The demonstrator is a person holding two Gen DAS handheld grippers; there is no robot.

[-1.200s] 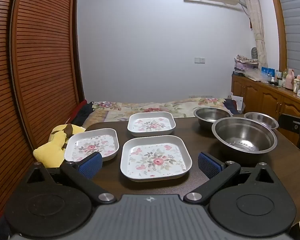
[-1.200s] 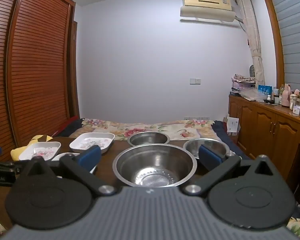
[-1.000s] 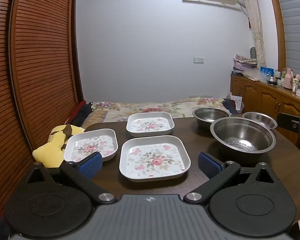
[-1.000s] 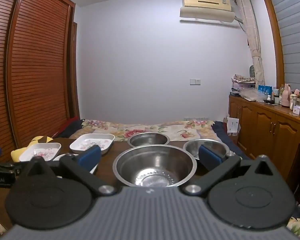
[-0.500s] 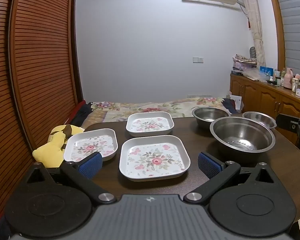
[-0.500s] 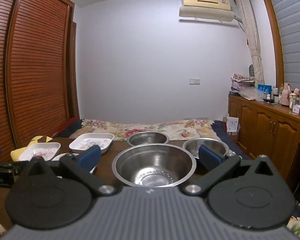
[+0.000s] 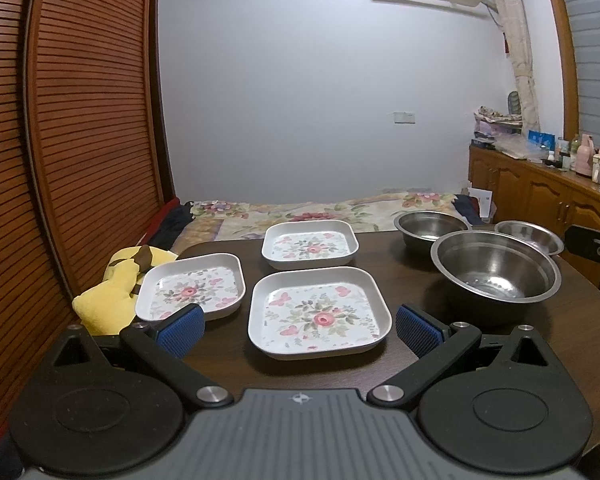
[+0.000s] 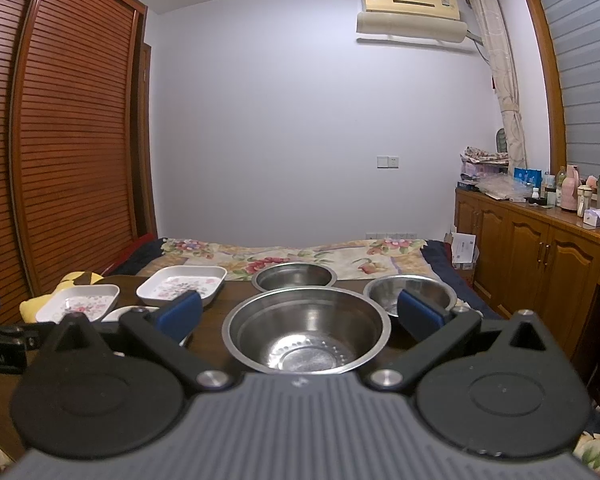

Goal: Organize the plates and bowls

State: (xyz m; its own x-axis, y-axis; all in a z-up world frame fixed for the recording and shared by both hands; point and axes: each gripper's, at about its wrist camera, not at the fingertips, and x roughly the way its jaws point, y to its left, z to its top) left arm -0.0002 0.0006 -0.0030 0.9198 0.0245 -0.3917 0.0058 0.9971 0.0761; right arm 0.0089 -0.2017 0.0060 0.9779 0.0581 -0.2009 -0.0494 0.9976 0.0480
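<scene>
Three white square plates with flower prints lie on the dark round table [image 7: 412, 272]: the nearest plate [image 7: 318, 314], a left plate [image 7: 192, 290] and a far plate [image 7: 310, 243]. To their right stand three steel bowls: a large bowl [image 8: 306, 330], a far bowl [image 8: 294, 275] and a small bowl [image 8: 410, 292]. My left gripper [image 7: 300, 330] is open, just short of the nearest plate's front rim, holding nothing. My right gripper [image 8: 300, 316] is open, its fingers on either side of the large bowl's near half without touching it.
A yellow cushion [image 7: 112, 292] lies at the table's left edge. Behind the table is a bed with a floral cover [image 7: 300, 212]. A slatted wooden wardrobe [image 7: 60, 140] stands on the left, a wooden sideboard [image 8: 540, 248] with bottles on the right.
Both views shifted only very slightly; plates, bowls and both open grippers stand as they did a second ago.
</scene>
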